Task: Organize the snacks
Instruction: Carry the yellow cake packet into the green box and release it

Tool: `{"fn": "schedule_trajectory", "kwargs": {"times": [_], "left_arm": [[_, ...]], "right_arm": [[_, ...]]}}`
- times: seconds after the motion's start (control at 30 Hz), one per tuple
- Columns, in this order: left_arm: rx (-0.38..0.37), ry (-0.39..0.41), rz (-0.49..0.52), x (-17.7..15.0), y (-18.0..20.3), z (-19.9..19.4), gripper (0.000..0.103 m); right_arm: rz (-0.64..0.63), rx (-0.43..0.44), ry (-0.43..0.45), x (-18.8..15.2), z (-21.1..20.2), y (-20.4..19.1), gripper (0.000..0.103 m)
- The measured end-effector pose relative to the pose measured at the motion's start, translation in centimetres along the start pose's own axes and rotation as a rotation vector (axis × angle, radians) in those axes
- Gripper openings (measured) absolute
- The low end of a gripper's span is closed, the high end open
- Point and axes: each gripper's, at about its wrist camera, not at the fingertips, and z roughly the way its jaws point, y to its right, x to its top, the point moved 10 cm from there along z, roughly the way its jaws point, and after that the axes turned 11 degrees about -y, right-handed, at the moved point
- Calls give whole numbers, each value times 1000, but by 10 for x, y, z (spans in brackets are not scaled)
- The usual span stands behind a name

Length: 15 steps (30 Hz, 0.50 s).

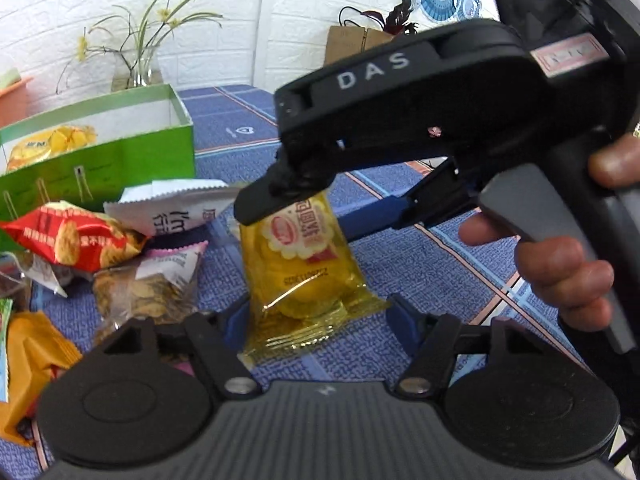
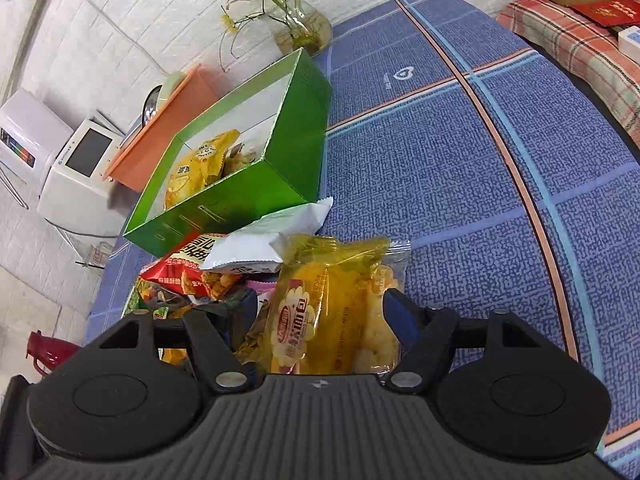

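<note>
A yellow bread packet (image 1: 304, 264) lies between my left gripper's (image 1: 320, 316) open fingers, its top end under the tips of my right gripper (image 1: 320, 200). In the right wrist view the same yellow bread packet (image 2: 320, 312) sits between my right gripper's (image 2: 320, 308) spread fingers, over a clear rice-cracker packet (image 2: 384, 332). A green box (image 1: 120, 160) at the left holds yellow snack bags (image 1: 56, 144); it also shows in the right wrist view (image 2: 280, 168). A pile of loose snacks (image 1: 80, 240) lies in front of it.
A glass vase with yellow flowers (image 2: 300, 24) stands behind the box. An orange tray (image 2: 160, 120) and a white appliance (image 2: 76, 160) are off the table's left. The blue patterned tablecloth (image 2: 460, 160) stretches right. A plaid cloth with a red booklet (image 2: 592, 28) lies far right.
</note>
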Motion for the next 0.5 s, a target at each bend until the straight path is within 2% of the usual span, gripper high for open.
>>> {"fn": "schedule_trajectory", "kwargs": {"times": [0.1,0.13,0.23,0.5], "left_arm": [[-30,-2,-24,0,-2,-4,66],[-37,-3,-28,0,-4,-5,65],[-42,-1,-21,-1,-4,-10,64],[-73,24,-9,1,-2,-36,61]], "right_arm": [[-65,-6,0,-2,0,-8,102],[-80,-21,0,-3,1,-10,90],[-115,-43,17,-5,0,-13,79],[-71,33,52,-10,-14,-22,76]]}}
